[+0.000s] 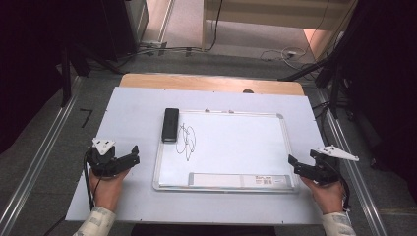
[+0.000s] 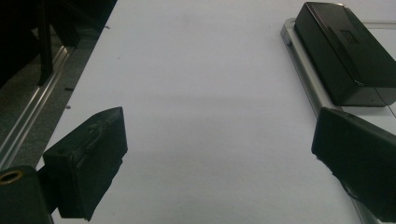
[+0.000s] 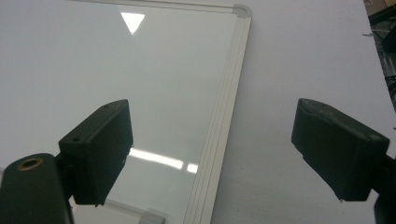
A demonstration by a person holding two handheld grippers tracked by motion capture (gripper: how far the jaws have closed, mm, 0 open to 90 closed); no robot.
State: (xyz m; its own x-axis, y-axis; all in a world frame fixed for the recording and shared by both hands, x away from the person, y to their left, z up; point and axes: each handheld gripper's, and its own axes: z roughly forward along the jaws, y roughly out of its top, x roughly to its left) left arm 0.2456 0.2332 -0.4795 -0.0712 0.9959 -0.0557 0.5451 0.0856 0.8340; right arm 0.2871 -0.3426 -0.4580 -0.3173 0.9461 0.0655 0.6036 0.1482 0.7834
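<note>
Eraser (image 1: 170,125) on board's (image 1: 275,147) top-left corner looks light, rigid, slick plastic — pinch its long sides; both your grippers, left (image 1: 129,156) and right (image 1: 298,165), gape wide, empty.

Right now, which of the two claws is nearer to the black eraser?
The left claw: the black eraser lies on the whiteboard's left edge, on its side; the right claw waits beyond the opposite edge.

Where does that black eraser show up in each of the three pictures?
High view: eraser lies on the whiteboard's upper left corner, beside the scribble.
Left gripper view: eraser at top right, on the board's frame.
Right gripper view: not in it.
Shared landmark: the whiteboard's silver frame.
</note>
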